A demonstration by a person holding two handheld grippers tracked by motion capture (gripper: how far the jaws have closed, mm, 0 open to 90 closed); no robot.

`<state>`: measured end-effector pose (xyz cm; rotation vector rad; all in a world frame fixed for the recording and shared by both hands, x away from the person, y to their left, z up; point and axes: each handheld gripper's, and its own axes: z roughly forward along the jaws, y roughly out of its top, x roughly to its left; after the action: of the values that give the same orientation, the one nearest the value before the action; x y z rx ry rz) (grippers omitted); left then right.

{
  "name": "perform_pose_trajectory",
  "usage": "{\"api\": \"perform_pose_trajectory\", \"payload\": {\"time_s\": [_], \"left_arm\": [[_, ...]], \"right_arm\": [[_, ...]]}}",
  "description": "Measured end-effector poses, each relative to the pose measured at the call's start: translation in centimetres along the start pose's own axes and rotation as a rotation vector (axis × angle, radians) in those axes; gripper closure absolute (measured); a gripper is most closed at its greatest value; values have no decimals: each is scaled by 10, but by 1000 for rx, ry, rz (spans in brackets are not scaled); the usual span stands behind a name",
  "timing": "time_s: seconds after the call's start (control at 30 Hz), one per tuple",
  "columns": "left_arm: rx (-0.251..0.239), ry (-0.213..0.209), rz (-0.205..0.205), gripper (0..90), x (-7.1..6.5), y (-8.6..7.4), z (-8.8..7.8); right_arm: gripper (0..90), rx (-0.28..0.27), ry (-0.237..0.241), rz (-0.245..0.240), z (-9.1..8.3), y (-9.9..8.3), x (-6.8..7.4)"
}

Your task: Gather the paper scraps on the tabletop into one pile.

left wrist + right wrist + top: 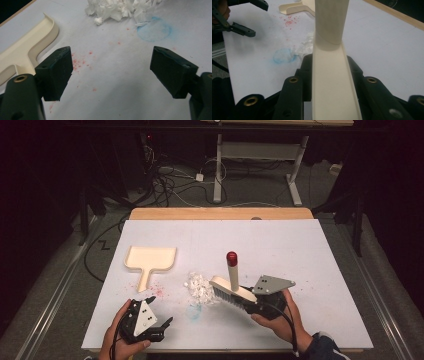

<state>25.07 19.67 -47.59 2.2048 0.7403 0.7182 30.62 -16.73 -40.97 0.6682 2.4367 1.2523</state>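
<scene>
A cream brush [232, 287] with a red-capped handle stands with its bristles on the white sheet, just right of a pile of white paper scraps [199, 287]. My right gripper [246, 303] is shut on the brush's block; in the right gripper view the black jaws clamp both sides of the cream brush [332, 75]. A cream dustpan [150, 259] lies flat to the left. My left gripper [160, 311] hovers near the front left, open and holding nothing. In the left gripper view my left gripper [110, 72] points at bare sheet, with the dustpan [25, 50] at its left and the scraps [120, 8] ahead.
A blue stain [194, 312] and red specks [159, 291] mark the white sheet [300, 250]. The table's wooden far edge [220, 213] shows beyond the sheet. Cables and desk legs lie on the floor behind.
</scene>
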Motion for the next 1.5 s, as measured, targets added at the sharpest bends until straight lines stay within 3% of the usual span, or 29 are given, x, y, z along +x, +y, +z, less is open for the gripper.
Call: {"api": "perform_pose_trajectory", "payload": {"time_s": [0.2,0.43,0.63,0.73,0.83,1.1,1.3,1.5], "left_arm": [[4,3,2,174,-1,0,0],[6,10,3,173,0,0,-1],[12,13,4,174,0,0,0],[13,14,3,174,0,0,0],[17,14,3,174,1,0,0],[21,1,10,173,1,0,2],[24,-4,17,174,0,1,2],[35,-8,26,174,-1,1,4]], "right_arm": [[681,-39,-11,13,-33,-6,-11],[681,-36,-52,12,-63,-18,-25],[680,-15,-33,-2,-85,-31,-34],[680,11,21,8,-92,-39,-38],[680,53,94,8,-94,-47,-43],[680,113,229,-1,-95,-58,-60],[678,173,242,11,-86,-61,-75],[675,208,212,9,-76,-59,-93]]}}
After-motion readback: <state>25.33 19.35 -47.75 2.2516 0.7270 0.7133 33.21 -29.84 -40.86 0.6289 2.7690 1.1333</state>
